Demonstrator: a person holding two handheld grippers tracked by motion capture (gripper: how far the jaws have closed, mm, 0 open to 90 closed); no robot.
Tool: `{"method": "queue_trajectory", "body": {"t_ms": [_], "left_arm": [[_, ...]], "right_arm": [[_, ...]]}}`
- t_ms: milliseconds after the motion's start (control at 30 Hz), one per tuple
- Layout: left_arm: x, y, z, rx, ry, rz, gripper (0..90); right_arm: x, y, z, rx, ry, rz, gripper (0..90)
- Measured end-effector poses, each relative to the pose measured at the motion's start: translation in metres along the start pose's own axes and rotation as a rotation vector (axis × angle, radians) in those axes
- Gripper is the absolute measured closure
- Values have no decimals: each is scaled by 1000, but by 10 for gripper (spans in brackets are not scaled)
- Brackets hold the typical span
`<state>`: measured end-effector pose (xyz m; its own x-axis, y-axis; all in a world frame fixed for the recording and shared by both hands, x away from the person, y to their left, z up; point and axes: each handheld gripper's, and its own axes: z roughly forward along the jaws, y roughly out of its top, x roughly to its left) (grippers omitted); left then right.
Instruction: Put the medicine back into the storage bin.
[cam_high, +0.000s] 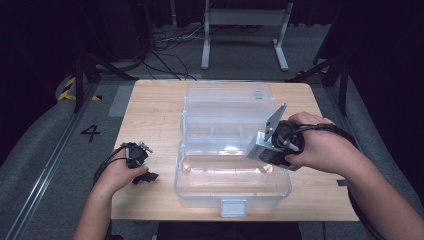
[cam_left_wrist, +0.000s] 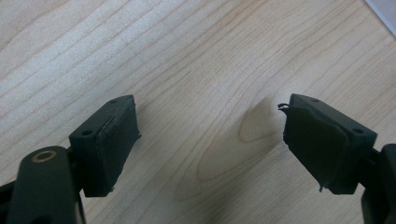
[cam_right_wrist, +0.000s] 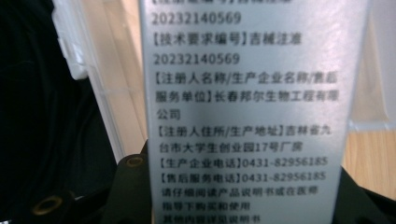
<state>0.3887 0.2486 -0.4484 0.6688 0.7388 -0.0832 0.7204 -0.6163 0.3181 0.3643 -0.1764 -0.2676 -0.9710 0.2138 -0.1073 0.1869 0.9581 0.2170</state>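
A person sits at a light wooden table (cam_high: 150, 110) with a gripper in each hand. In the middle of the table lies a clear plastic storage box (cam_high: 232, 182), its hinged lid (cam_high: 227, 107) folded flat away from the person. The right gripper (cam_high: 267, 145) hovers over the box's right side, its jaws clamped on a small silver carton (cam_high: 263, 150) printed with Chinese text and numbers; the right gripper view shows the carton (cam_right_wrist: 247, 107) upright between the jaws. The left gripper (cam_high: 145, 176) rests on the table well left of the box; in the left gripper view its jaws stand wide apart over bare wood, holding nothing.
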Motion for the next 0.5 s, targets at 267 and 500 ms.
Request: {"method": "queue_trajectory", "body": {"t_ms": [267,500], "left_arm": [[1,-1,0,-5,3,-3,185],[0,0,0,-1,-2,5,187]], "right_arm": [[14,27,20,-3,41,-70,566],[28,48,44,-6,71,-140,566]]}}
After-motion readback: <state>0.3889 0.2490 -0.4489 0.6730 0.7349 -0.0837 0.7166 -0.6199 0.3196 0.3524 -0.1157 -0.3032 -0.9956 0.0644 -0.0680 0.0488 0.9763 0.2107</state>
